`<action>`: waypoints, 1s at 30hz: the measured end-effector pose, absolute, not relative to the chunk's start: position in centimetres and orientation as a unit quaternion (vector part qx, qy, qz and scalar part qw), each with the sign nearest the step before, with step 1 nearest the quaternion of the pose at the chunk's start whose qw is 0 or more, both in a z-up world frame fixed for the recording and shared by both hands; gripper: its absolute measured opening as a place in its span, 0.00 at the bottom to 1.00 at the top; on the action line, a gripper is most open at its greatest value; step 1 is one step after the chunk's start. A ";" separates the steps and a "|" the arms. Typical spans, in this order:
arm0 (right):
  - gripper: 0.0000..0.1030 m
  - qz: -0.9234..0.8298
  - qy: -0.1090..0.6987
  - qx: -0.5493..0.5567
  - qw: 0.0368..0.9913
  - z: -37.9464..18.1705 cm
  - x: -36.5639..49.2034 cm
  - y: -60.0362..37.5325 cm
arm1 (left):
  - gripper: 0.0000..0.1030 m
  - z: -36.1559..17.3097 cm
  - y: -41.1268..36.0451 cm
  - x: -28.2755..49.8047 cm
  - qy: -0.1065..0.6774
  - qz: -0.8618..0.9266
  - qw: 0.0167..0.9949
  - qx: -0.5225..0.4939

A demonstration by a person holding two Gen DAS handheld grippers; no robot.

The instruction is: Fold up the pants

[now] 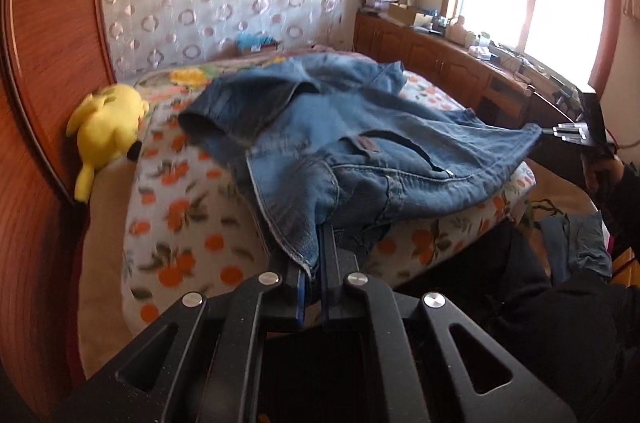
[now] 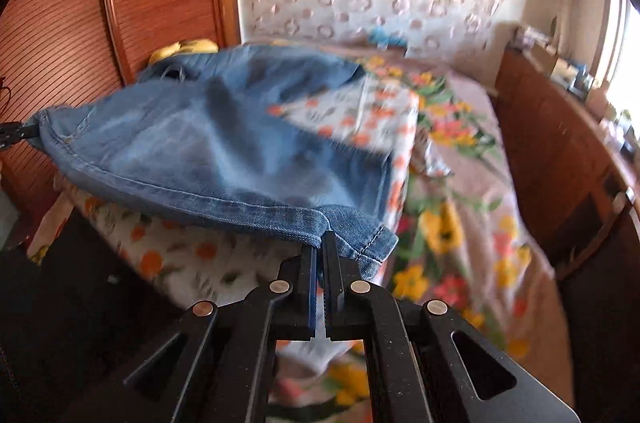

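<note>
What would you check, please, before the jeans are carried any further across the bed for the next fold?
1. Left hand-held gripper shut on the jeans: ok.
2. Right hand-held gripper shut on the denim hem: ok.
3. Denim spread between the two grips without bunching: not ok; it sags and creases in the middle.
4. Yellow plush toy clear of the jeans: ok in the left wrist view; it lies beside the headboard.
5. Flowered bedspread lying flat under the jeans: cannot tell; the cloth hides it.
</note>
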State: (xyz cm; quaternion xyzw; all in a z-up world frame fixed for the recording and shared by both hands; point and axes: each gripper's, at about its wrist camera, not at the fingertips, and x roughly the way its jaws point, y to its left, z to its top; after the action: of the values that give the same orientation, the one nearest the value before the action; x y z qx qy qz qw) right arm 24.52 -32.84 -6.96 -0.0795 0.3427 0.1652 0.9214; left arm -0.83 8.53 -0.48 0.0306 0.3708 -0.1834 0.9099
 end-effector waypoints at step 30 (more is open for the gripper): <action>0.23 0.177 0.272 -0.049 0.945 -3.0 24.0 -28.1 | 0.47 1.0 13.3 2.3 0.288 -0.128 0.949 0.026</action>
State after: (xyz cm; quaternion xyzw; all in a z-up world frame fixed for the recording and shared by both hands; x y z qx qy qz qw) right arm 24.01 -28.14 -3.00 -0.0493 0.2721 0.1765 0.9447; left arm 2.28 13.33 1.00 0.0264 0.2878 -0.1284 0.9487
